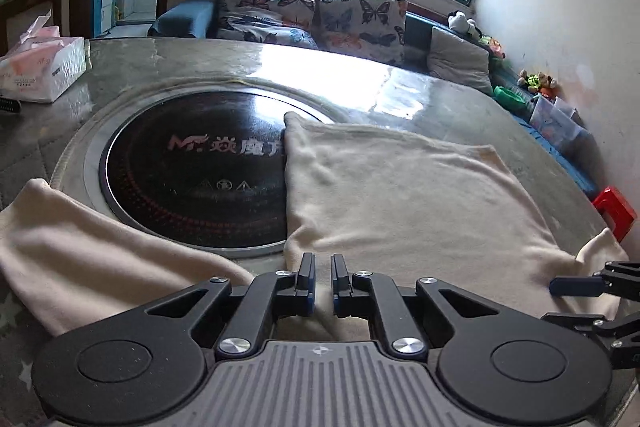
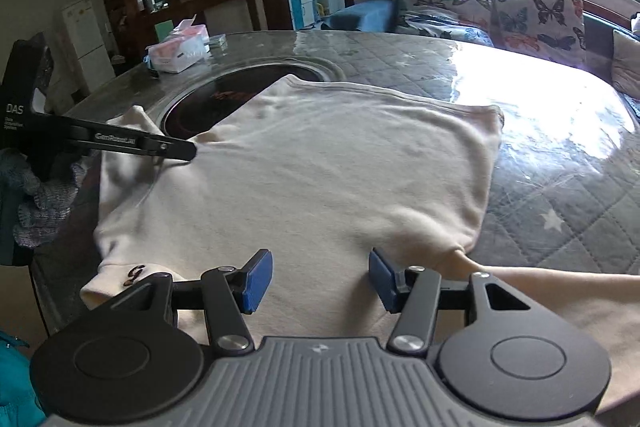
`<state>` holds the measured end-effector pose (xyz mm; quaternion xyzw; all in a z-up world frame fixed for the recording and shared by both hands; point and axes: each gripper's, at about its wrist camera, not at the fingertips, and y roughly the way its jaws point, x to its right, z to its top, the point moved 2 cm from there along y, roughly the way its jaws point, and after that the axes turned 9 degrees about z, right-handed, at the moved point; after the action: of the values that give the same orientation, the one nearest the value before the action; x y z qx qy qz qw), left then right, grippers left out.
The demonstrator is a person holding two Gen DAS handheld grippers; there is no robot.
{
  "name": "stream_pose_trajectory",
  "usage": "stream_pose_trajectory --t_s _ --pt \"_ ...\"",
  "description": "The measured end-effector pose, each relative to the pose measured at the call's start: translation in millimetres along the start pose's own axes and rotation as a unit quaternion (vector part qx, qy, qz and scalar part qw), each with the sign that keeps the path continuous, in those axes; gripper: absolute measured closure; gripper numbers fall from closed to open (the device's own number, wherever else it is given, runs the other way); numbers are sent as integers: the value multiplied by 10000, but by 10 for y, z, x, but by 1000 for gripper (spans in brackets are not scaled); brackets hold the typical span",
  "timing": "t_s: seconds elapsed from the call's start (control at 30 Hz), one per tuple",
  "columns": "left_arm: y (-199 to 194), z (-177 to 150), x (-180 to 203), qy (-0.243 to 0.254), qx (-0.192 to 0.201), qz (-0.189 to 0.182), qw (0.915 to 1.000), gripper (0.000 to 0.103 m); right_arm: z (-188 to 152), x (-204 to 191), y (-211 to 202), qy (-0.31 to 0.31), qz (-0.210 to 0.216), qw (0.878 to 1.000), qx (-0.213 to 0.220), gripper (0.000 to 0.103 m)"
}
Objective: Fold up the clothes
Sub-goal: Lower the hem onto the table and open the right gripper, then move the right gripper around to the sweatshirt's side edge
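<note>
While left claw (image 1: pixel 322 281) nearly closed, empty, right claw (image 2: pixel 320 277) half-open above cream garment (image 2: pixel 320 163).

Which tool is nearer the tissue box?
Left. The left tool sits at the cream garment's side toward the tissue box; the right tool is farther along the near edge.

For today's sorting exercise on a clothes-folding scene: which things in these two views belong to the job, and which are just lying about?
Belongs to the job:
- cream garment, spread on the table
- left gripper, jaws nearly shut
- right gripper, jaws apart above the cloth

Just lying about:
- tissue box
- round black cooktop
- butterfly cushions
- red stool
</note>
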<state>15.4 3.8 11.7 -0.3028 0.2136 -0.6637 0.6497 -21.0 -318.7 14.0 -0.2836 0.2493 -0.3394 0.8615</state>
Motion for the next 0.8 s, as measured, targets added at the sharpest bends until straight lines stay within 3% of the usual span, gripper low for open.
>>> stream_pose_trajectory --t_s 0.17,0.33,0.6,0.8 --pt "77 147 111 18 93 -56 9999 93 3 20 10 15 -14 10000 27 48" --pt "320 195 41 -17 -90 249 9996 93 1 46 -6 49 -63 10000 32 48" --pt "359 277 54 0 -70 294 9995 93 -1 87 -65 104 -82 9999 82 48" --pt "127 187 244 382 48 24 9993 88 -27 -17 -182 -40 -75 9999 122 48"
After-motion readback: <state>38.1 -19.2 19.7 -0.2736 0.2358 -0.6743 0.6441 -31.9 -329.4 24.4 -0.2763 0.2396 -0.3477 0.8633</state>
